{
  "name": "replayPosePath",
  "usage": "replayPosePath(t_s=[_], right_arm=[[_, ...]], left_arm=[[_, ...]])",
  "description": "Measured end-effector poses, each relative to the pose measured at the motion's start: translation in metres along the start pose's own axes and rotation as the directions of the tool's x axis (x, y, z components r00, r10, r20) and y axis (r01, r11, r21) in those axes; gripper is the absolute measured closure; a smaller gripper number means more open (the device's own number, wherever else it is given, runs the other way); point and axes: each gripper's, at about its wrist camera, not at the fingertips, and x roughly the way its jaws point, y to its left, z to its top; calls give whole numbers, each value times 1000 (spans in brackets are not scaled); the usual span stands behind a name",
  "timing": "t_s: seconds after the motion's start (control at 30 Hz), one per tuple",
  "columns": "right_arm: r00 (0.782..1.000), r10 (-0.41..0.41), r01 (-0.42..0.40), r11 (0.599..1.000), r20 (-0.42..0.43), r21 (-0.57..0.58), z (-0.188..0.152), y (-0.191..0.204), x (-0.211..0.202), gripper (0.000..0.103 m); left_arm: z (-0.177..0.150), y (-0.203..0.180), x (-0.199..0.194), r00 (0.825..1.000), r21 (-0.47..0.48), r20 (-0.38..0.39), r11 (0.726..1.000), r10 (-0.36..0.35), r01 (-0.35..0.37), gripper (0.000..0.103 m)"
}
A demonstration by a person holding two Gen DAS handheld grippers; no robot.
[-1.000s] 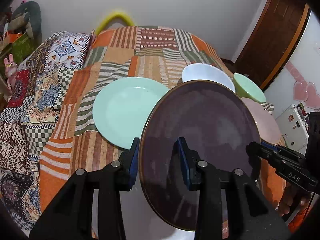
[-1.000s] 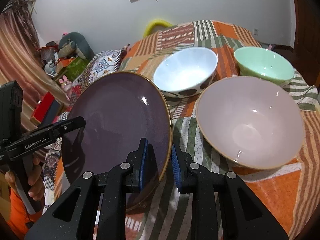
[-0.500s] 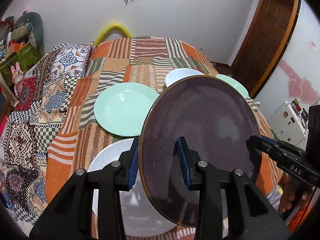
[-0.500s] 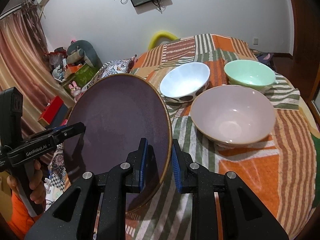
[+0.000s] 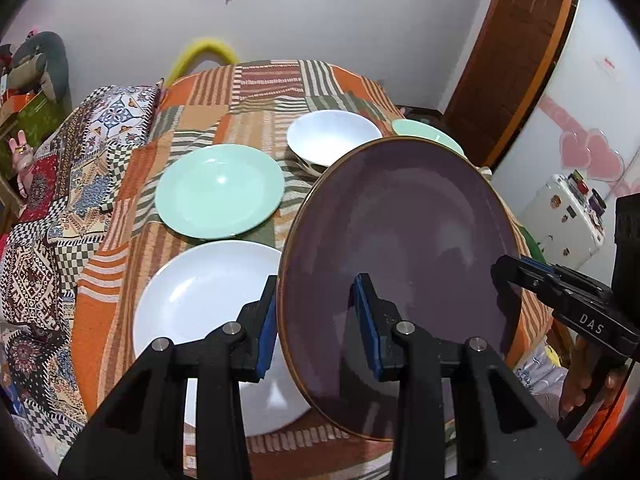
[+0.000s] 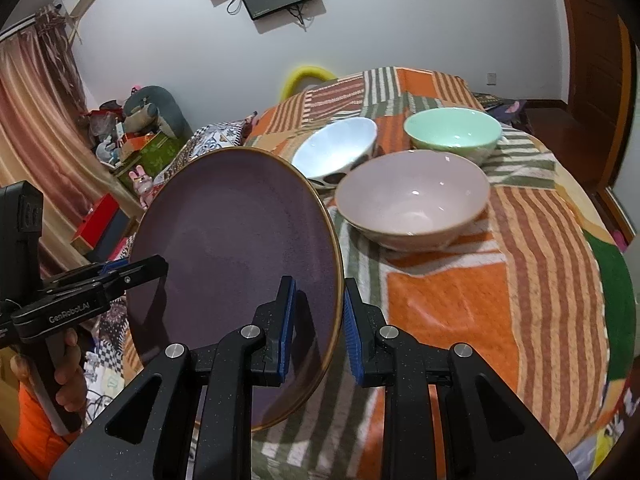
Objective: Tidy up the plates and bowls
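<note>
Purple plate [image 5: 400, 232] clamped by both grippers, hiding bowls behind; white plate [image 5: 200, 300], green plate [image 5: 218, 196] alongside.

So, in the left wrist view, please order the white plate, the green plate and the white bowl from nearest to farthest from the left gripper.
From the left gripper:
1. White plate, just beyond the fingers, left.
2. Green plate, behind it, at mid-table.
3. White bowl, farthest, to the right.

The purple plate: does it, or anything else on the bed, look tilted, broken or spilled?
The purple plate is off the bedspread, held tilted by both grippers, left gripper and right gripper, on opposite rims. No chips or spills are visible. The mint plate, white plate and three bowls sit upright.
</note>
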Motion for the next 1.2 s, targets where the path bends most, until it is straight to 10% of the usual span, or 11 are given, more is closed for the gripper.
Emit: replayPosePath(t_s=[0.87,1.07,1.13,1.2], right_arm=[[993,-54,65,992,-103,105,-38,-45,7,80],[993,-49,60,993,-105,103,-39,-46,7,80],[994,-40,50,994,-104,99,-39,-47,9,81],[993,-24,38,993,-118,111,-40,-49,13,83]], left_arm=[[-19,-28,68,978,22,-201,998,-48,54,67],[-23,-39,84,975,89,-220,996,41,-22,67],[-21,-41,87,954,29,-264,987,-144,157,96],[-19,-53,89,932,9,-295,975,-210,223,96]])
